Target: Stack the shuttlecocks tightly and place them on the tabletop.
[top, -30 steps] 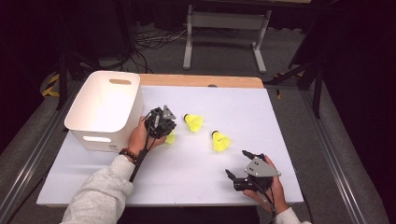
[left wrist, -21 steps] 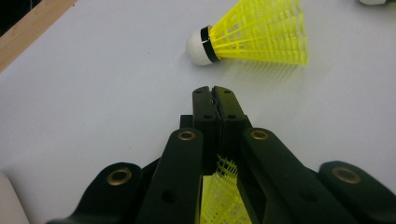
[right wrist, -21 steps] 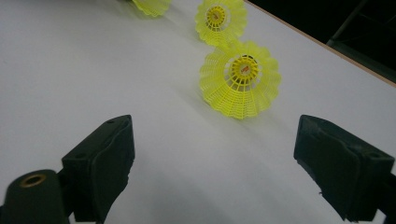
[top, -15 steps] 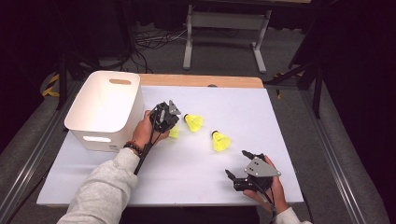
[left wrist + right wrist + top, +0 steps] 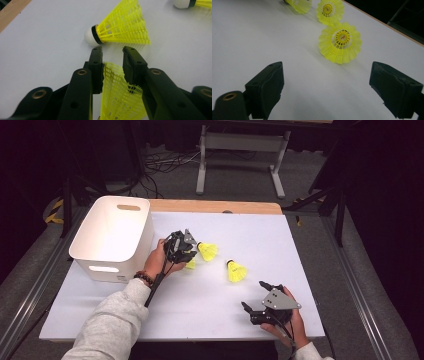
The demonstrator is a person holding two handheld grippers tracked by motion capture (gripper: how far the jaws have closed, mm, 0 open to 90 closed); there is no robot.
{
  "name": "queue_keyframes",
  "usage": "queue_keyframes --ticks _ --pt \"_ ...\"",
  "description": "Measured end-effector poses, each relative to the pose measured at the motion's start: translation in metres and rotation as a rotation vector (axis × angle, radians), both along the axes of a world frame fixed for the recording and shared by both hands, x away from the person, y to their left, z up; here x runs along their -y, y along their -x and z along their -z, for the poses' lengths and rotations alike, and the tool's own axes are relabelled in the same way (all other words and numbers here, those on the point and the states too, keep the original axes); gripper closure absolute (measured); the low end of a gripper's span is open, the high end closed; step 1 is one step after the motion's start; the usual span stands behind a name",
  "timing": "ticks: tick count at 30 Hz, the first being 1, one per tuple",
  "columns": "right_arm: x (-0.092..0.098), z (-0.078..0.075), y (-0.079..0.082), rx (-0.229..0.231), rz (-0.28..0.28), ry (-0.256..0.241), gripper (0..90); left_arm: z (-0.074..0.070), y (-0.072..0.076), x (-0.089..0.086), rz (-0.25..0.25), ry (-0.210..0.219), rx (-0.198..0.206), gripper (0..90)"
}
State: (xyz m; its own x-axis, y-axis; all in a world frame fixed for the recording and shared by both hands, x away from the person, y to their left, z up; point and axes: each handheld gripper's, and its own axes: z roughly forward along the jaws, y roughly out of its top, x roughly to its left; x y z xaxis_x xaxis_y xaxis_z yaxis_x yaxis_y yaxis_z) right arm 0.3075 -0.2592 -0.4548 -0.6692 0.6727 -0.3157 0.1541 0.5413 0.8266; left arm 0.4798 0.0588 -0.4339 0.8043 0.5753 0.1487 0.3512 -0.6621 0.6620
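Grey sleeve (image 5: 107,325), seemingly beaded wristband (image 5: 144,278), black tongs (image 5: 181,251).

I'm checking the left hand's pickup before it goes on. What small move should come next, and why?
Probably lift the left gripper a little. Its jaws are closed on the yellow skirt of a shuttlecock, which sits low against the table. Another shuttlecock lies just ahead of the jaw tips, so rising first should clear it before heading to the white bin.

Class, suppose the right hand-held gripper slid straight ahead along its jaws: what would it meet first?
Probably the nearest yellow shuttlecock, lying on the table just ahead of the open right hand-held gripper; depth is uncertain.
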Motion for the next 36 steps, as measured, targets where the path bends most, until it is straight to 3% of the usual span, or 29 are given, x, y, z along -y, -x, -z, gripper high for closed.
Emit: queue_keyframes --ticks 4,7,10,16,22,26,31,34,36 --pt "0.0 0.0 0.0 -0.001 0.001 0.002 12.9 -0.001 0.003 -0.001 0.015 0.0 -0.023 74.1" --pt "0.0 0.0 0.0 -0.001 -0.002 0.004 12.9 0.0 0.005 0.001 0.021 -0.011 -0.028 70.5" --pt "0.0 0.0 0.0 -0.001 -0.001 0.005 12.9 0.0 0.006 0.001 0.009 -0.005 -0.021 67.2" --pt "0.001 0.0 0.0 -0.002 0.001 0.001 12.9 -0.004 0.009 -0.002 0.041 0.011 -0.018 66.0" --pt "0.0 0.0 0.0 -0.005 -0.002 0.005 12.8 -0.003 0.014 -0.003 0.052 -0.005 -0.015 65.4" --pt "0.0 0.0 0.0 -0.003 -0.004 0.005 12.8 -0.003 0.017 -0.002 0.042 -0.018 0.002 56.6" --pt "-0.001 0.001 0.0 -0.009 -0.006 0.009 12.8 -0.005 0.02 -0.005 0.074 0.034 -0.027 51.5" --pt "-0.001 0.001 0.0 -0.007 -0.005 0.009 12.8 -0.006 0.021 -0.003 0.055 0.018 0.002 46.0" --pt "0.0 0.001 0.0 -0.006 -0.002 0.009 12.8 -0.007 0.021 -0.003 0.05 0.018 0.013 47.3"
